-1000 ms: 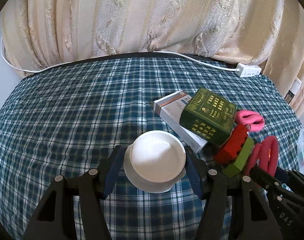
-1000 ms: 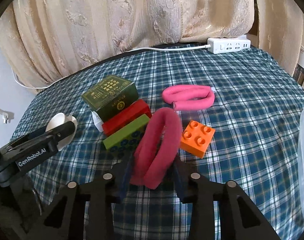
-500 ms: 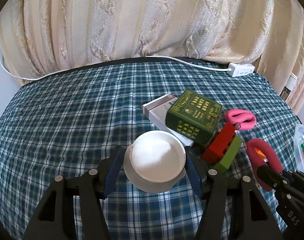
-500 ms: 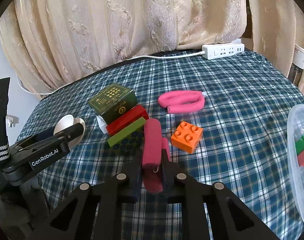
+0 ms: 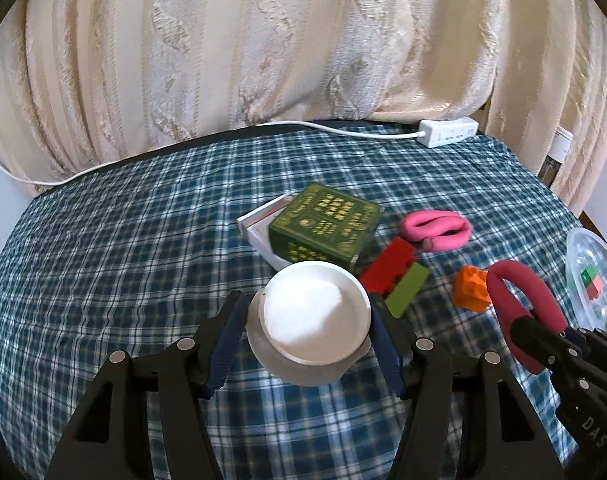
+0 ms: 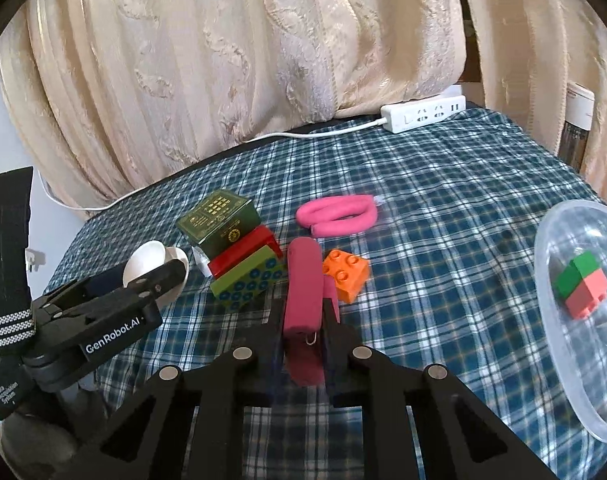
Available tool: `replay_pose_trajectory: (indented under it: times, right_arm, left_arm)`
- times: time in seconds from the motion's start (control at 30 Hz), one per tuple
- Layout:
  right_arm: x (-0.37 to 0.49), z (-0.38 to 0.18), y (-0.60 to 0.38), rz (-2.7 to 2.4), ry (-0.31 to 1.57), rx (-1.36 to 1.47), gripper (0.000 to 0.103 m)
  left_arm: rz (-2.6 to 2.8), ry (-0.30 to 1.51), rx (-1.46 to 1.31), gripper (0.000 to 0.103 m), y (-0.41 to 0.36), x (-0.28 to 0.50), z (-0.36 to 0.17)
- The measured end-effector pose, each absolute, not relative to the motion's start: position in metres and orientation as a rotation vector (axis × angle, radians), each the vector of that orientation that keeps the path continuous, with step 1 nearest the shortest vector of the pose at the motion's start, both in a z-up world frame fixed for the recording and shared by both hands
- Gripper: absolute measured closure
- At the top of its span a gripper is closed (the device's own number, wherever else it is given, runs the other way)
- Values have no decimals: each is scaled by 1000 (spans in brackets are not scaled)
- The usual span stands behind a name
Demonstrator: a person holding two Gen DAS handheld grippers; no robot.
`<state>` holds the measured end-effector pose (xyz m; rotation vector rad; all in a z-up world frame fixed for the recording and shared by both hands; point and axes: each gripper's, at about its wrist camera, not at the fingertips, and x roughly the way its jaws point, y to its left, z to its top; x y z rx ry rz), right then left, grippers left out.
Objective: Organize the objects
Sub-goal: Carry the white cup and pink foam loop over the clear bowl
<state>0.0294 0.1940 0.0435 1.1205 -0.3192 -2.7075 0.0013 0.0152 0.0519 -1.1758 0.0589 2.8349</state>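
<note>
Both claws are closed on loads above the bench: left claw point(image 5: 309, 330) clamps a white bowl point(image 5: 315, 320), right claw point(image 6: 303, 316) pinches a folded red roller point(image 6: 302, 292). Foam may spring free of the grip before reaching the tub point(image 6: 551, 328), I judge.

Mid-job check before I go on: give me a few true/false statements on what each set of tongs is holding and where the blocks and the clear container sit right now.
1. The left tongs grip a white bowl. True.
2. The right tongs are open and hold nothing. False: they are shut on a dark pink foam curler.
3. The orange block lies on the plaid tablecloth. True.
4. The clear container is empty. False: a green and red block lies in it.
5. The light pink foam curler lies inside the container. False: it lies on the tablecloth, beyond the orange block.
6. The green box rests partly on a white box. True.
</note>
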Motion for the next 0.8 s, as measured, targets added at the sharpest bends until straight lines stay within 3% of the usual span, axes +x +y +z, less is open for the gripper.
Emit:
replay_pose_trajectory:
  times: [0.8]
  right_arm:
    - [58, 61, 256, -2799, -452, 1015, 86]
  left_arm:
    - [2734, 208, -1109, 42, 86, 17, 63]
